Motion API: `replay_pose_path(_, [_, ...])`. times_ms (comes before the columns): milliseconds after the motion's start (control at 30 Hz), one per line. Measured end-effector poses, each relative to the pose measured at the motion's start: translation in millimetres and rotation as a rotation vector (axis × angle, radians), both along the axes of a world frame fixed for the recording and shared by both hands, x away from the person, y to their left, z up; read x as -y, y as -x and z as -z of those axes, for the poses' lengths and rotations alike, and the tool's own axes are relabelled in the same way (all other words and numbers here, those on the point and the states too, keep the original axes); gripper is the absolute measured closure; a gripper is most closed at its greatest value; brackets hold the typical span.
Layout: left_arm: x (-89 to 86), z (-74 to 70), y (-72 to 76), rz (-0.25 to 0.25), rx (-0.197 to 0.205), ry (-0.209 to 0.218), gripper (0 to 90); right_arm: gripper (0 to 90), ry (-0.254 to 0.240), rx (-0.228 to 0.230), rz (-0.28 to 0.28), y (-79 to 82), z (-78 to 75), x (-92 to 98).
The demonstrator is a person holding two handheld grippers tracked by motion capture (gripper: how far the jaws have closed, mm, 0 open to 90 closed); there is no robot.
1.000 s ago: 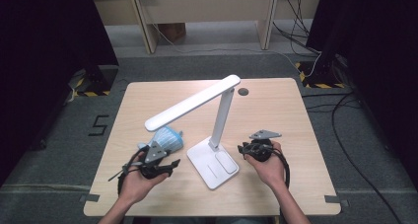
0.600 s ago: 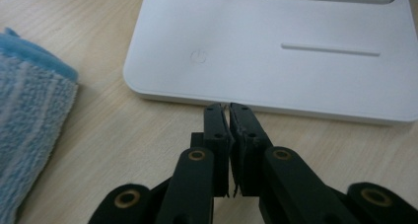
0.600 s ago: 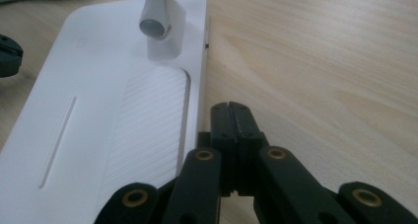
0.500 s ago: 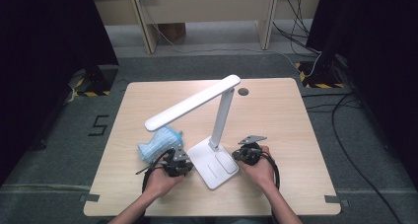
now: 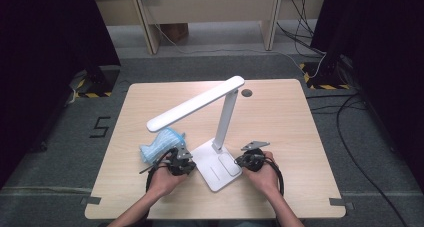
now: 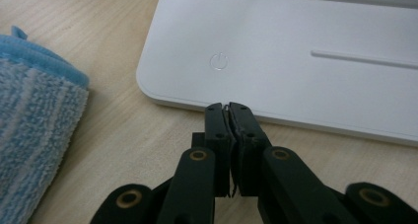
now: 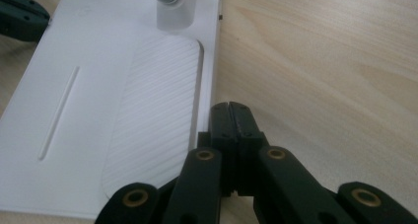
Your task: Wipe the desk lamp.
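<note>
The desk lamp stood near the middle of the desk, its flat white base lying between the two pairs of fingers. The left gripper sat just off the base's left edge, and in the left gripper view its fingers were pressed together with nothing between them, having just been closing. Their tips reached the rim of the base; whether they touched it could not be told. The power symbol lay a little beyond the tips, slightly to their left. The blue cloth lay to the left of those fingers, apart from them and from the base; in the high view the same cloth rested just beyond the left hand.

The right gripper sat at the base's opposite edge. In the right gripper view its fingers were likewise pressed together on nothing, having just been closing, their tips over the bare desk right beside the base's rim. The ribbed pad of the base lay to the left of those tips, and the lamp's upright post rose further ahead and to their left. The lamp's long head slanted out above the desk beyond the left fingers.
</note>
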State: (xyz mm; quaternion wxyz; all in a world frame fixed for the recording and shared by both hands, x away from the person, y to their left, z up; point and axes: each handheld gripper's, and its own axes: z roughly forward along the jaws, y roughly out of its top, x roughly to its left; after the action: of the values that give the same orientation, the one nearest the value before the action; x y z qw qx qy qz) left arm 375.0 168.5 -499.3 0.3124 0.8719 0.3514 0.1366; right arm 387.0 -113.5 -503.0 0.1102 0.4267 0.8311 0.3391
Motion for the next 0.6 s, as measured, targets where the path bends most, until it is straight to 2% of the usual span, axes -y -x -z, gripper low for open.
replay_pose_path(167, [-0.5,1.4,-2.6,-0.016,0.011,-0.007,86.4,90.0,0.012,0.009,-0.011,9.8,0.9,0.8])
replay_pose_path(300, [1.1,0.7,-6.9,-0.022,0.018,-0.025,86.2,90.0,0.014,-0.003,-0.015,18.2,0.3,-0.5])
replay_pose_path(433, [4.7,0.5,-15.5,-0.029,0.028,-0.045,85.4,90.0,0.01,-0.001,-0.026,27.7,0.7,-1.6])
replay_pose_path(600, [10.6,1.0,-23.5,-0.028,0.035,-0.048,83.7,90.0,0.008,-0.006,-0.055,37.3,0.7,-5.7])
